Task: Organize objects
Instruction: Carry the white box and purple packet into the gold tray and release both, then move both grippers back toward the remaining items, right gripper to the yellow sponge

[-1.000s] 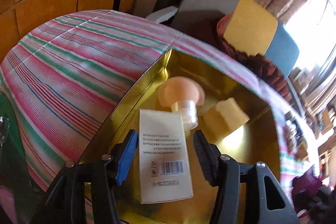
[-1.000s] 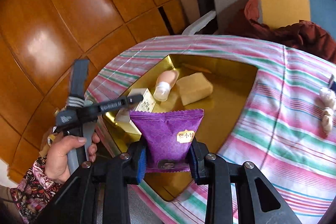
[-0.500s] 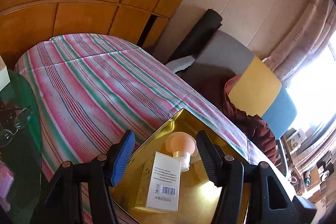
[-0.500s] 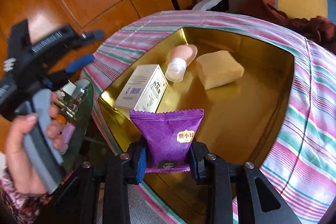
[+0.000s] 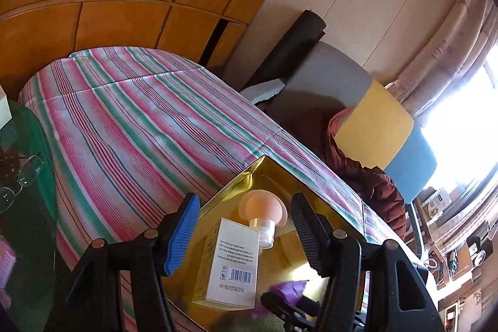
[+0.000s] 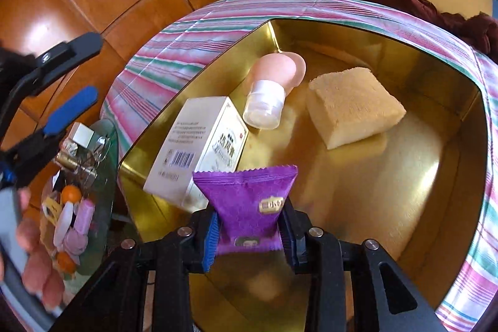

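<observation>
Since a second ago the right tool (image 6: pixel 249 234) has carried the purple foil snack packet (image 6: pixel 247 201) down over the shiny gold metal tray (image 6: pixel 404 176), its jaws just easing apart though the pads still pinch the packet. The left tool (image 5: pixel 246 235) has lifted back from the white cardboard box (image 6: pixel 199 145), jaws wide and empty. The box lies in the tray beside a peach mushroom-shaped bottle (image 6: pixel 270 89) and a yellow sponge block (image 6: pixel 351 111).

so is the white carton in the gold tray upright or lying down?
Lying down. The white carton rests flat on a broad face on the gold tray floor, barcode side up, beside the peach-capped bottle.
</observation>
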